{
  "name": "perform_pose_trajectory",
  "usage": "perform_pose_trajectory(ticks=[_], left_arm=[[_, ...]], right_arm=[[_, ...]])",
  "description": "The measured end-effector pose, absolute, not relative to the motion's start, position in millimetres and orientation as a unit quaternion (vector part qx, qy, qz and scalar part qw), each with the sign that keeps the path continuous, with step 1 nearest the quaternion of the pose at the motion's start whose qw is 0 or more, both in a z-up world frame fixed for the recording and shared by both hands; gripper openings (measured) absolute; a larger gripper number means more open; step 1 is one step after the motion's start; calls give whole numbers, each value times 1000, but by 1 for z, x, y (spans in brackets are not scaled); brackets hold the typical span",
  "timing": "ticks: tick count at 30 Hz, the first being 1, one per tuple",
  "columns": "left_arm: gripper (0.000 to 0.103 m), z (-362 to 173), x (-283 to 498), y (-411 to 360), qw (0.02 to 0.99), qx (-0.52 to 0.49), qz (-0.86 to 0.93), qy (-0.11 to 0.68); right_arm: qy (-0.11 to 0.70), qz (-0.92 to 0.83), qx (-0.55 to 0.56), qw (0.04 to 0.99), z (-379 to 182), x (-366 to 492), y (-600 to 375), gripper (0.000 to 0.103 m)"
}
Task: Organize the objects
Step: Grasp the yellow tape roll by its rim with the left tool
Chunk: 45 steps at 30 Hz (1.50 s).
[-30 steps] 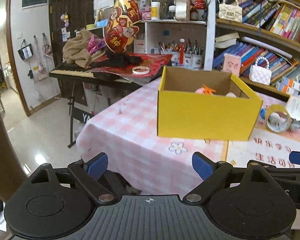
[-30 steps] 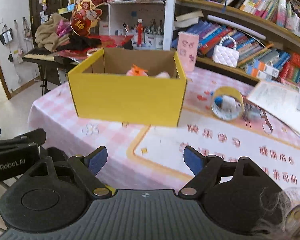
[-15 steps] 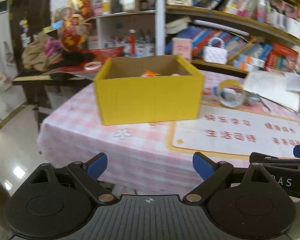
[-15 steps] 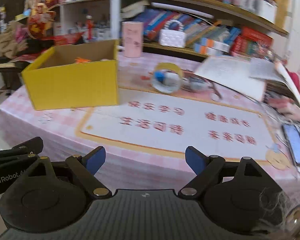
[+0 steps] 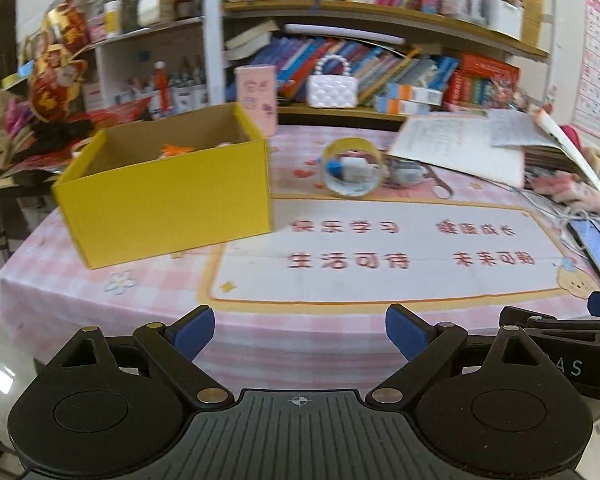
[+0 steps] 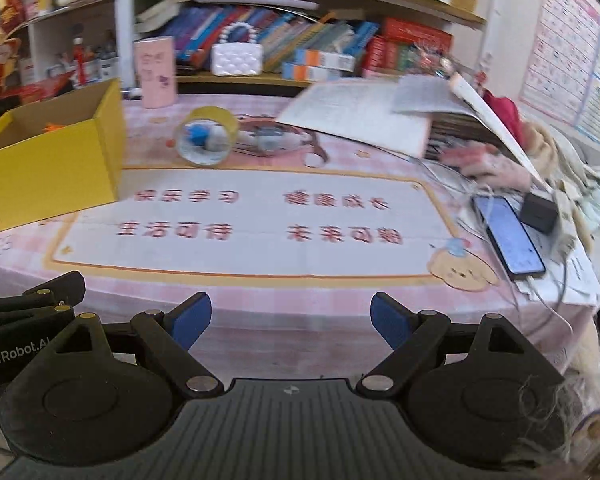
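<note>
Currently both grippers, left gripper and right gripper, are hovering wide apart and empty (blue pads) before the checked tablecloth; square yellow cardboard box is sitting beside a tape roll.

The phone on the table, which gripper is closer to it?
Right. The right gripper has the phone close ahead to its right; the left gripper sits farther left, nearer the yellow box.
</note>
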State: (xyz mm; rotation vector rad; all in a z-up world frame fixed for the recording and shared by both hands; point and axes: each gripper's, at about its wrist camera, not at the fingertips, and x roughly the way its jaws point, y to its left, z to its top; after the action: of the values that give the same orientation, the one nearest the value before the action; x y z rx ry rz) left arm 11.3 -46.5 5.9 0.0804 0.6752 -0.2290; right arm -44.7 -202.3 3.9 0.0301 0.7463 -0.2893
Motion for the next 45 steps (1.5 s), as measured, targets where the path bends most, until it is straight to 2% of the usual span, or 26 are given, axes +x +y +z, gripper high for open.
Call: perform_pose_trajectory(ticks=[14, 16, 18, 21, 22, 27, 32, 41, 43, 45], left_arm=[[95, 8, 47, -92, 935, 42, -115, 334], [94, 11, 58, -98, 936, 28, -116, 332], [93, 15, 71, -104, 938, 16, -115, 326], [91, 17, 95, -117, 937, -1, -110, 332], [89, 18, 104, -121, 937, -11, -108, 332], [61, 17, 152, -141, 933, -46, -111, 339], [44, 5, 201, -158, 927, -79, -96, 354], [43, -27, 266, -186, 918, -103, -84, 375], [39, -31, 275, -190, 920, -101, -83, 368], [28, -35, 282, -191, 919, -96, -83, 372]], right_arm=[[370, -133, 37, 919, -1, -12, -251, 83], [370, -122, 41, 920, -1, -1, -258, 81], [369, -110, 43, 922, -1, 12, -266, 73], [369, -97, 48, 923, 0, 36, -282, 69], [367, -92, 51, 924, 1, 43, -288, 68], [362, -59, 53, 929, -2, 88, -312, 59], [349, -37, 48, 935, -9, 132, -328, 57], [347, -4, 40, 937, -18, 191, -342, 58], [351, 2, 40, 935, -22, 198, -344, 58], [353, 9, 42, 935, -25, 205, -345, 58]])
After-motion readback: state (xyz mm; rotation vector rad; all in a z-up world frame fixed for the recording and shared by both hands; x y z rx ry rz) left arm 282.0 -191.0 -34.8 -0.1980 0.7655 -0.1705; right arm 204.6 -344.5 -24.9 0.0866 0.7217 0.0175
